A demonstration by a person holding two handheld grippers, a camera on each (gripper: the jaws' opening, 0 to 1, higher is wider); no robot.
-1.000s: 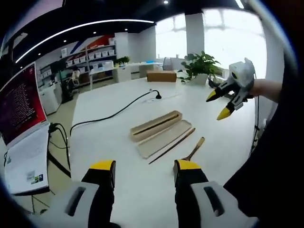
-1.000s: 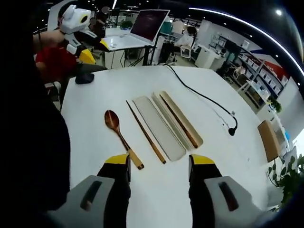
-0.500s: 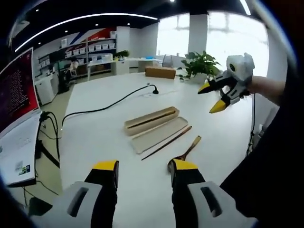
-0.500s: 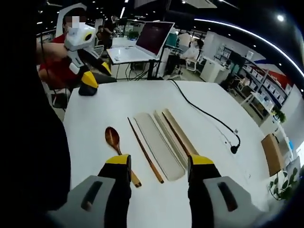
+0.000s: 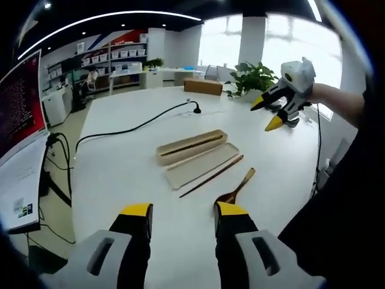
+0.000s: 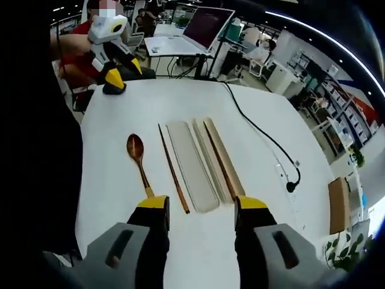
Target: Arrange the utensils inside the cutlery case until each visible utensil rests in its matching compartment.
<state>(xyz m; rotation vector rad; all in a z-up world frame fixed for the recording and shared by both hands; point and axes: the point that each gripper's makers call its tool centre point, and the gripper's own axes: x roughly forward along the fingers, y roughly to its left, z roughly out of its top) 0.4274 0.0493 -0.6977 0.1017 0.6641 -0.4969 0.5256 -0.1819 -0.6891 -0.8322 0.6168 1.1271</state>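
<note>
A white desk (image 6: 108,180) carries an open cutlery case (image 6: 224,158). Its flat lid (image 6: 191,164) lies just beside it, then chopsticks (image 6: 173,168), then a wooden spoon (image 6: 138,158) farthest out. Both the left gripper (image 5: 180,212) and right gripper (image 6: 199,205) hover spread, empty.

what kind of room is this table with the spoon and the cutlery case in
Most likely an open-plan office or lab. A laptop sits on a desk behind the white table, shelving with storage boxes lines the far wall, and a potted plant stands by large windows.
</note>
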